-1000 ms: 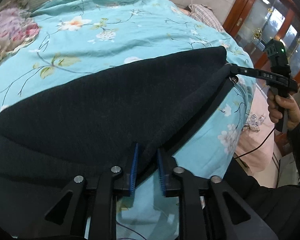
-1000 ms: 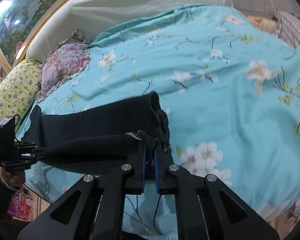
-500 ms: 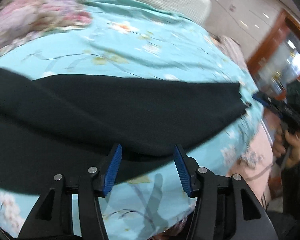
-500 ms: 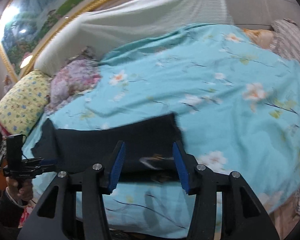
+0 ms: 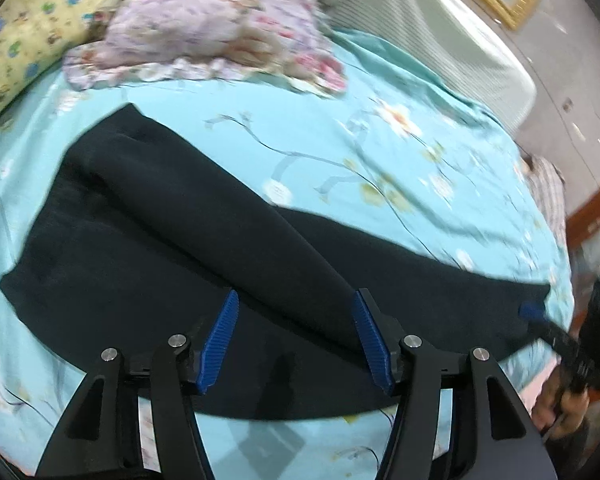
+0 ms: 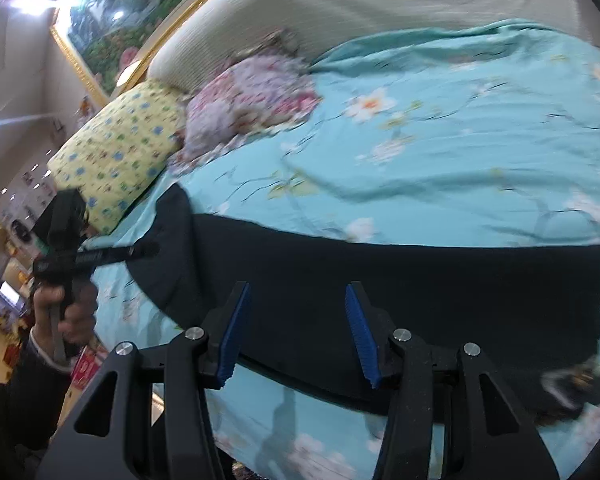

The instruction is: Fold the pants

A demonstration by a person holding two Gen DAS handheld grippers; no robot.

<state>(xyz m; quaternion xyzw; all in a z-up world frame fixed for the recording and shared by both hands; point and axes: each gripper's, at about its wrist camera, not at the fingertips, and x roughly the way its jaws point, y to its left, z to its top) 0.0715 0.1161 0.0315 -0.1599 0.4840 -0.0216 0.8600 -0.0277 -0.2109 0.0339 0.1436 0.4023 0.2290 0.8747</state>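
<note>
Dark navy pants (image 5: 204,256) lie flat along the near side of a bed, folded lengthwise, one leg over the other. My left gripper (image 5: 296,344) is open and empty, hovering just above the pants. My right gripper (image 6: 296,332) is open and empty above the pants (image 6: 420,280) near the waistband end, where a white label (image 6: 560,384) shows. In the left wrist view the right gripper (image 5: 540,316) sits at the pants' far right end. In the right wrist view the left gripper (image 6: 140,250) reaches over the pants' left end.
The bed has a turquoise floral cover (image 6: 460,128). A pink floral pillow (image 5: 212,28) and a yellow patterned pillow (image 6: 120,152) lie at the head, by a pale padded headboard (image 6: 340,4). A plaid cloth (image 5: 548,184) lies at the far right. The bed's edge runs just below both grippers.
Both grippers were shut on the pants' edge a second ago; they have opened, let the pants drop flat on the bed, and pulled back. Both views have swung toward the pillows.
</note>
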